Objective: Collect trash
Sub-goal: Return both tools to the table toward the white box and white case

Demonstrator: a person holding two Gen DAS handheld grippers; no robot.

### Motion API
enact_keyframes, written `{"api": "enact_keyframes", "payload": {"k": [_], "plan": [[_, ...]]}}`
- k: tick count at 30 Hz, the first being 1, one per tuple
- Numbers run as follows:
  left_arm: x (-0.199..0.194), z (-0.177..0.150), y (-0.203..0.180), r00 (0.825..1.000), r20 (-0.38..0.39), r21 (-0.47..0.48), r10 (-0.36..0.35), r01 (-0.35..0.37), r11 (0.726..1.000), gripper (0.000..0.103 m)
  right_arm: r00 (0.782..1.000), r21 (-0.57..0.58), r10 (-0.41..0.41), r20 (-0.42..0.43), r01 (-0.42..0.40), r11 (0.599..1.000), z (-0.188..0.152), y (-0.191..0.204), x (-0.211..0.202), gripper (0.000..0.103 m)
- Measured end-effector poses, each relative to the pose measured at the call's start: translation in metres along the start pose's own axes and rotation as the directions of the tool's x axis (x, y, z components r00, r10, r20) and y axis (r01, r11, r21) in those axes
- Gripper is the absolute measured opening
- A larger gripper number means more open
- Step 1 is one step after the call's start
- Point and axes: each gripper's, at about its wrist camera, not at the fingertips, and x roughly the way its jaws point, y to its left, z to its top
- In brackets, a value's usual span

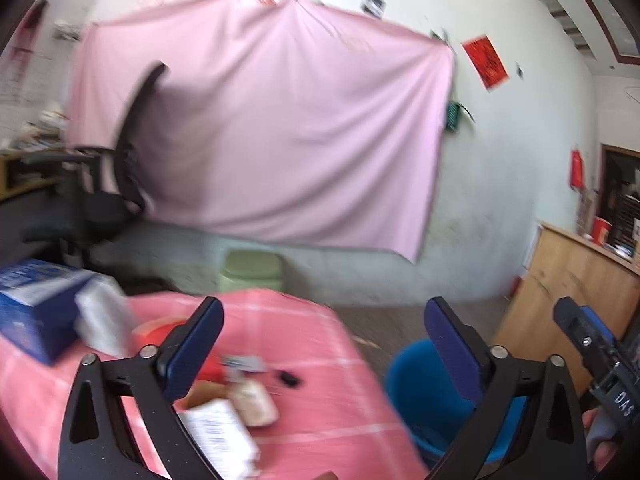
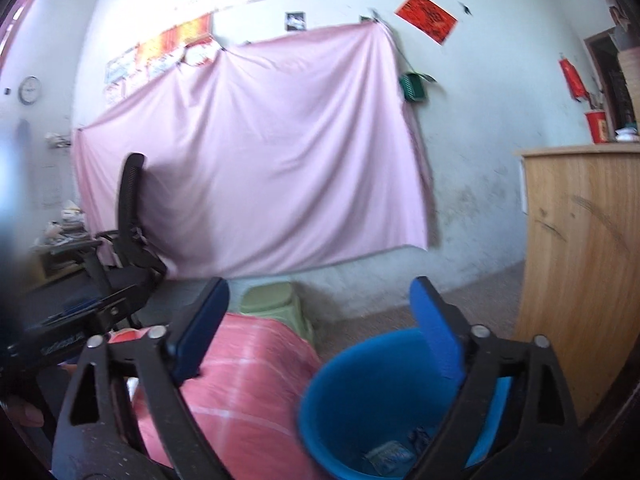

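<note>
- Your left gripper (image 1: 324, 344) is spread wide, nothing between the pads, hanging over the near edge of the pink checked tablecloth (image 1: 304, 344).
- Your right gripper (image 2: 320, 328) is spread just as wide and empty too, poised above the blue bin (image 2: 360, 392).
- Left view also catches your right gripper's body at the right edge, with a bit of your hand (image 1: 600, 436) under it.
- Trash in the bin: crumpled wrappers (image 2: 390, 454) lie at its bottom, seen between your right fingers.
- Bin stands on the floor just beside the table's corner, right of it in both views.
- Trash on the table: a white printed paper packet (image 1: 220, 432) near your left finger, a beige crumpled wad (image 1: 254, 402) touching it, a red piece (image 1: 210, 370) behind those, a small dark object (image 1: 289, 378) a bit apart. All blurred, can't tell more.
- Farther left on the table: a blue box (image 1: 36, 308) with a grey-white bag (image 1: 102, 320) against it.
- Past the table: green plastic stool (image 1: 252, 270) on the floor by the wall.
- Black office chair (image 2: 128, 232) to the left, wooden counter (image 2: 580, 280) to the right.
- Back wall: big pink sheet (image 1: 280, 132) hung across it, red paper square (image 2: 426, 18) above right.
</note>
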Motion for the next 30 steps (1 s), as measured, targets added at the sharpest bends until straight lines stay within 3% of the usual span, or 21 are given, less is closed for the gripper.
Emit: {"api": "enact_keyframes", "payload": {"k": [7,14,21,30], "plan": [[-0.055,-0.005,0.051,0.984,0.095,-0.005,0.148,-0.148,0.989,0.101,0.991,-0.034,0.112,0.074,-0.11,0.993,0.006,0.045,-0.011,0.103],[-0.092,-0.022,0.092,0.964,0.127,0.0,0.233,-0.235,0.972,0.101,0.974,-0.099,0.211,0.078,-0.203,0.974,0.0,0.092,-0.015,0.103],[-0.099,-0.048,0.125,0.967,0.043,-0.024,0.25,-0.249,0.968,0.101,0.967,-0.17,0.254,-0.028,-0.255,0.952,-0.018,0.122,0.002,0.103],[-0.07,-0.057,0.137,0.978,-0.139,-0.069,0.159,-0.169,0.983,0.1,0.957,-0.245,0.188,-0.22,-0.241,0.939,-0.044,0.137,0.038,0.103]]}}
